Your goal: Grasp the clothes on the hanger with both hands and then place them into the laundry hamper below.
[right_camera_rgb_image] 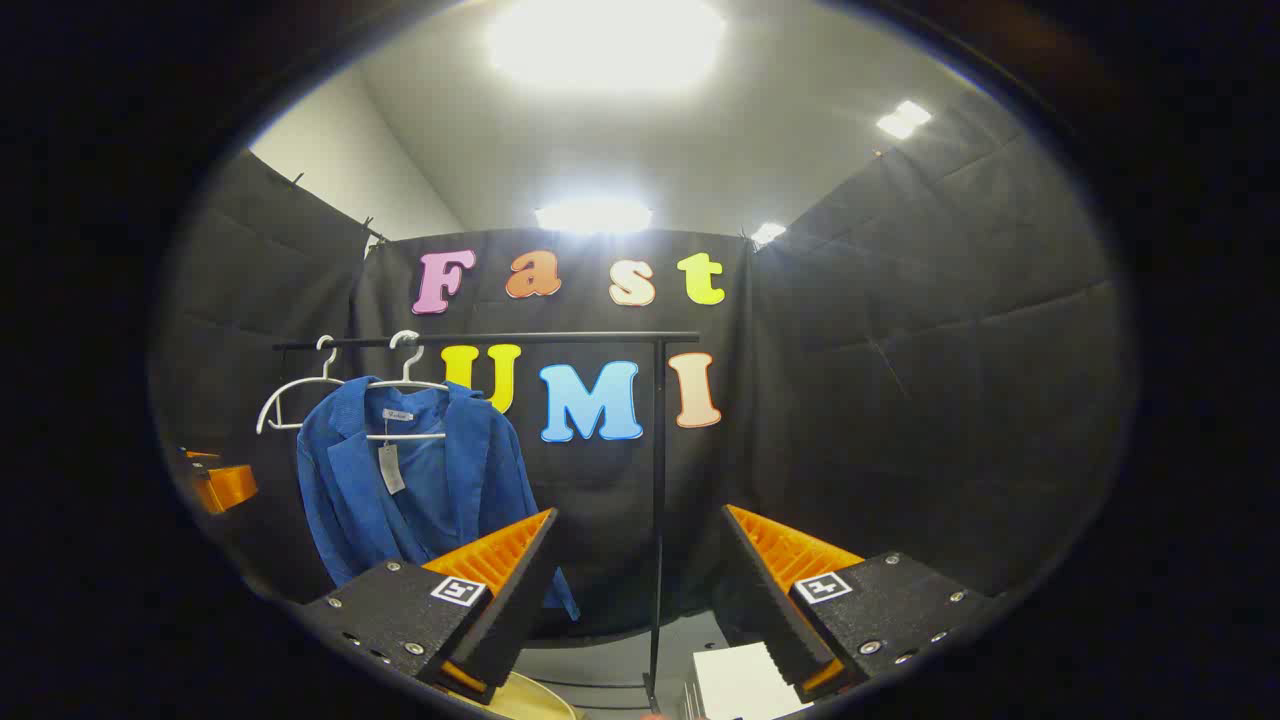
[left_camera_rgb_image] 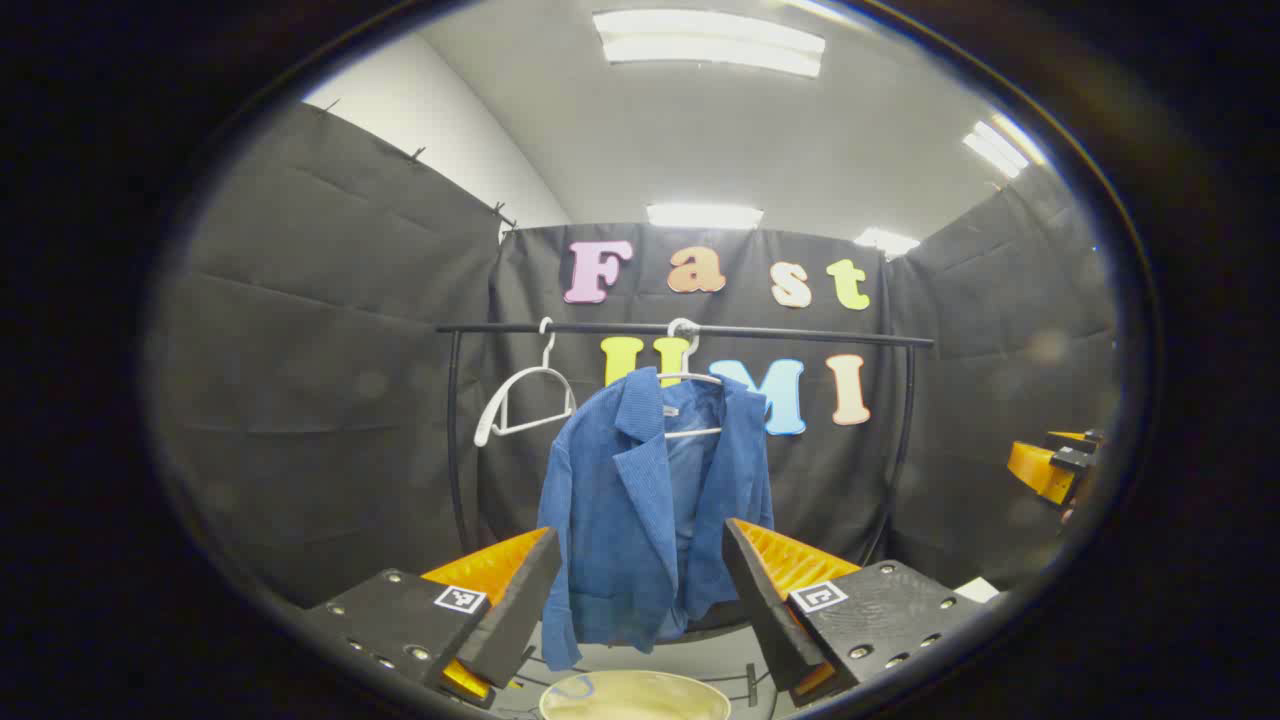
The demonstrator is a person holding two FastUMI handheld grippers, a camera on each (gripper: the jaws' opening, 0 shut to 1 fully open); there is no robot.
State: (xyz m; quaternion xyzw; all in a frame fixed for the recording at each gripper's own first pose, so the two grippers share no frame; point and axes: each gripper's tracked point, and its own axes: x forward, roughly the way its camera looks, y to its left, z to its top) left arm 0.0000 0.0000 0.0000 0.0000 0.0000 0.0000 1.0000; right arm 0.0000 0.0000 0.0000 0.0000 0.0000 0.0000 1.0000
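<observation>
On the black rail (left_camera_rgb_image: 690,329), a blue jacket (left_camera_rgb_image: 640,510) hangs lengthwise downward on a white hanger (left_camera_rgb_image: 688,378), front open; its neck label and hang tag (right_camera_rgb_image: 391,467) are unreadable. Below sits the hamper (left_camera_rgb_image: 635,697). The left gripper (left_camera_rgb_image: 640,605) and right gripper (right_camera_rgb_image: 640,600) are both spread wide, holding nothing.

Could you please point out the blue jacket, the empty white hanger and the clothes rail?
blue jacket (left_camera_rgb_image: 640,500), left gripper view, front panel.
empty white hanger (left_camera_rgb_image: 520,400), left gripper view, sloping arm.
clothes rail (left_camera_rgb_image: 800,334), left gripper view, horizontal bar.

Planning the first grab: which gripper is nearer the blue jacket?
Left. The left gripper faces the blue jacket head-on, framing it between its fingers; the right gripper is off to its right, aimed past it.
</observation>
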